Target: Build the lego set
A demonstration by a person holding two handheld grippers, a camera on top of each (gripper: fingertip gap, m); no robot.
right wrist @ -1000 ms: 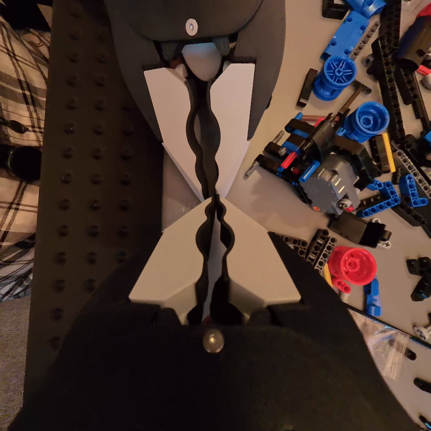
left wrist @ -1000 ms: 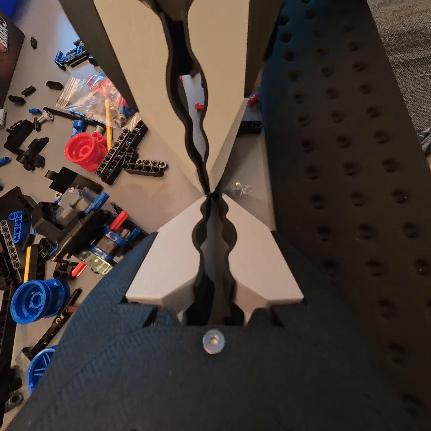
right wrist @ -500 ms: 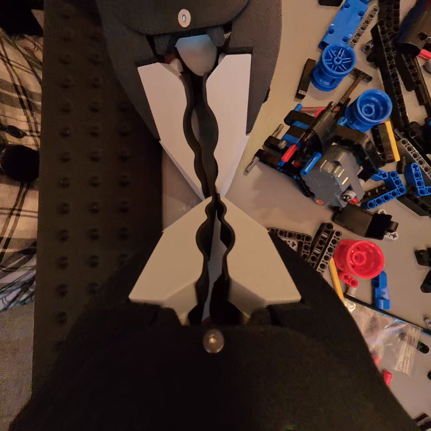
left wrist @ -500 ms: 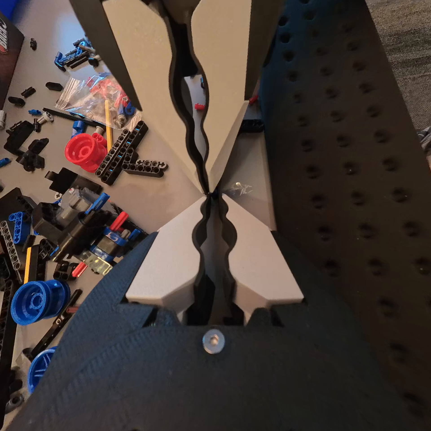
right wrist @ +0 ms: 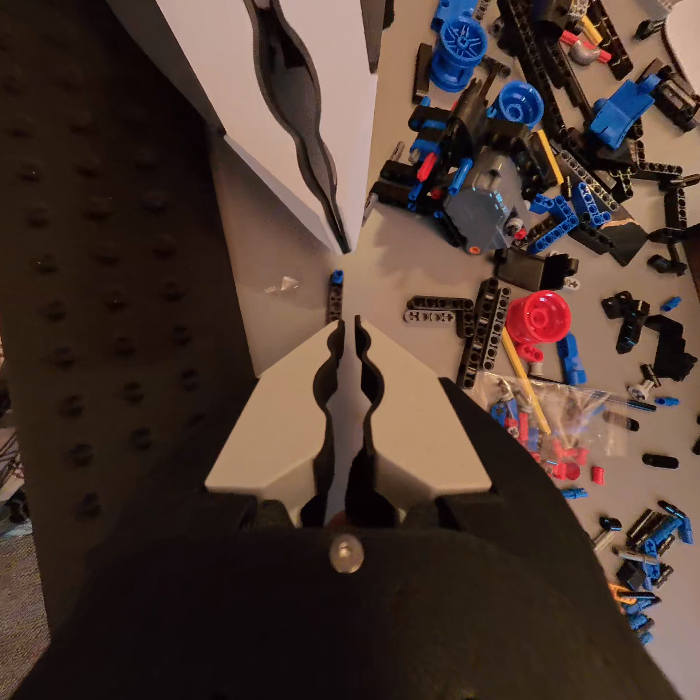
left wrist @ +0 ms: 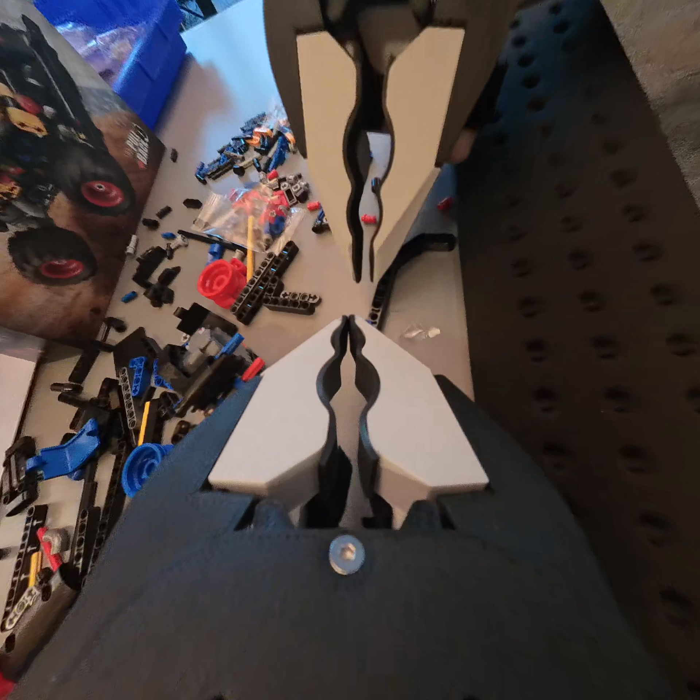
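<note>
On the grey table point(right wrist: 397, 272) we see the lego set, still in lots of bits. The half-built model point(right wrist: 466, 197) sits in the middle of the pile. It has a smooth grey block with black frames, blue pins and red pins stuck around it.

Just in front of the right gripper point(right wrist: 349, 320) lies a short black beam point(right wrist: 335, 299) full of round holes, with a tiny blue pin point(right wrist: 336, 275) in its far end. The right gripper's jaws are a little apart and hold nothing. The left gripper point(left wrist: 347, 318) points back at it from the other side (tip facing tip, with a bit of table between them). Its wavy black pads are pressed together at the tip, and it holds nothing too.

A round red wheel point(right wrist: 538, 316) lies beside two long black beams point(right wrist: 485, 333). Two blue wheels point(right wrist: 458, 49) sit farther off. A thin yellow rod point(right wrist: 524, 382) lies across a crinkly clear bag point(right wrist: 560, 424) of small red and blue parts. A tiny see-through piece point(right wrist: 282, 284) rests near the bumpy black board point(right wrist: 94, 265).

From the left wrist view we spot the box point(left wrist: 57, 189) with a big-wheeled truck picture, cut off at the edge. The pile far behind is blurry, so we cannot tell those pieces apart. Our gripper bodies hide the near table.
</note>
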